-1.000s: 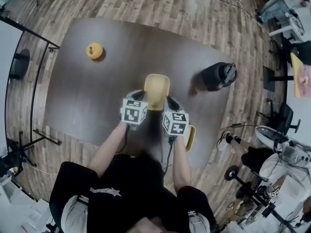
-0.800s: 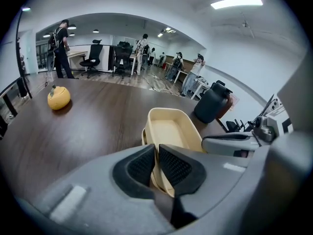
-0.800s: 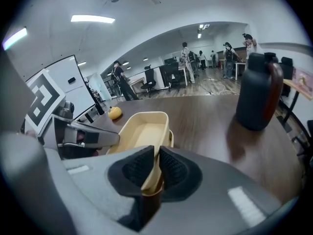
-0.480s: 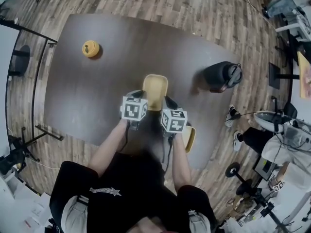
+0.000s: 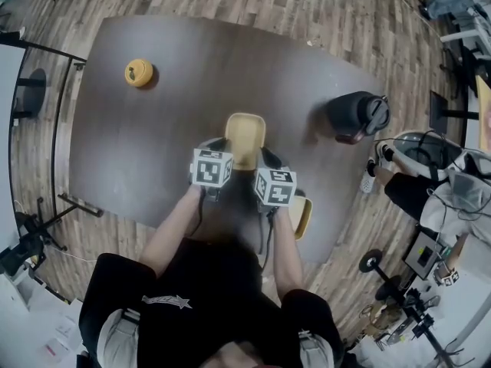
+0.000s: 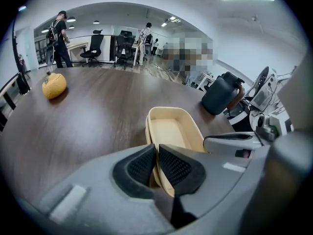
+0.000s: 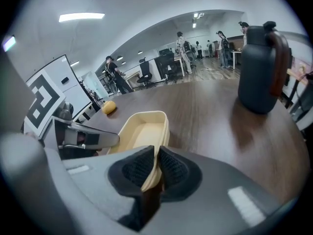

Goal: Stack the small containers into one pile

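Two yellow containers (image 5: 245,133) (image 5: 301,216), one dark jug (image 5: 357,117)

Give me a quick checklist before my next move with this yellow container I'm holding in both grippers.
1. Left gripper shut on the yellow container rim: ok.
2. Right gripper shut on the opposite rim: ok.
3. Held container upright, opening facing up: ok.
4. Held container resting on the table or lifted off it: cannot tell.
5. Second container in sight, at the table's near edge by the right arm: ok.
6. Black jug standing apart from the held container: ok.
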{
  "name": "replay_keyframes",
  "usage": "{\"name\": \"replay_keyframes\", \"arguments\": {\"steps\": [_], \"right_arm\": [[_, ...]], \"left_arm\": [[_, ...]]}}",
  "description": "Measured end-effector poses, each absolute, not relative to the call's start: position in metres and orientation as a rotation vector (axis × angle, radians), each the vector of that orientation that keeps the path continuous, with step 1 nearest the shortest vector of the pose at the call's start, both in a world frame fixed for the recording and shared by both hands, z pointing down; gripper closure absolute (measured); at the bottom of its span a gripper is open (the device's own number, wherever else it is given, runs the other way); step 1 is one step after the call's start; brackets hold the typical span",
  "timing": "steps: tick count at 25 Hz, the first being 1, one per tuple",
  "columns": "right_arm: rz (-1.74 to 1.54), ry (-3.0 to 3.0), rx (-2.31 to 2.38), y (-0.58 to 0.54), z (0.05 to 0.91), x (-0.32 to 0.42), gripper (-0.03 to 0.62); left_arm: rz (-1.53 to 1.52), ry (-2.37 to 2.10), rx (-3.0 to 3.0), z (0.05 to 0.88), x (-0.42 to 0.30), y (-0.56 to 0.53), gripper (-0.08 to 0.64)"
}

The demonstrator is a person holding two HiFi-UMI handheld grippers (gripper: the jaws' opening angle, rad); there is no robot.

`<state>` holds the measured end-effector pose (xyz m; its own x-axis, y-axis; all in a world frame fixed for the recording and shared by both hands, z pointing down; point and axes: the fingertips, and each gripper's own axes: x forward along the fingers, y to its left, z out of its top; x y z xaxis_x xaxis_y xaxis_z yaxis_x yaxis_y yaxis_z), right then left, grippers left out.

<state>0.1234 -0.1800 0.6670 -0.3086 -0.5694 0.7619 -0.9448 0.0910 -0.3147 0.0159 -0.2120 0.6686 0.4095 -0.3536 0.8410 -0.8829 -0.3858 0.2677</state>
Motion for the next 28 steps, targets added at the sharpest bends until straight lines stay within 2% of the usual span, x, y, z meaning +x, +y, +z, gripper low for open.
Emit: {"name": "replay_keyframes", "arguments": {"steps": [5, 6, 7, 8, 9, 11, 21, 28], "right_arm": [[1.081, -1.931, 1.509, -0.182, 0.668, 0.126, 0.552], [1.07, -1.938, 1.526, -0.183, 0.667, 0.126, 0.524], [1.061, -1.95, 1.544, -0.185, 0.665, 0.127, 0.435], [1.053, -1.963, 1.56, -0.186, 0.663, 0.127, 0.377], [1.046, -1.973, 1.571, -0.188, 0.66, 0.127, 0.362], [1.034, -1.977, 1.584, -0.19, 0.658, 0.128, 0.348], [0.952, -1.988, 1.642, -0.178, 0.623, 0.129, 0.348], [0.723, -2.009, 1.796, -0.161, 0.556, 0.133, 0.348]], "left_arm": [[0.901, -1.058, 1.956, 0.67, 0.015, -0.214, 0.514], [0.886, -1.057, 1.967, 0.669, 0.015, -0.215, 0.496], [0.864, -1.05, 1.978, 0.667, 0.016, -0.215, 0.442], [0.843, -1.038, 1.988, 0.665, 0.017, -0.215, 0.343], [0.828, -1.028, 1.996, 0.663, 0.019, -0.215, 0.277], [0.826, -1.018, 2.011, 0.662, 0.019, -0.214, 0.236], [0.79, -1.037, 2.096, 0.624, 0.01, -0.205, 0.241], [0.682, -1.058, 2.316, 0.554, 0.003, -0.204, 0.295]]}}
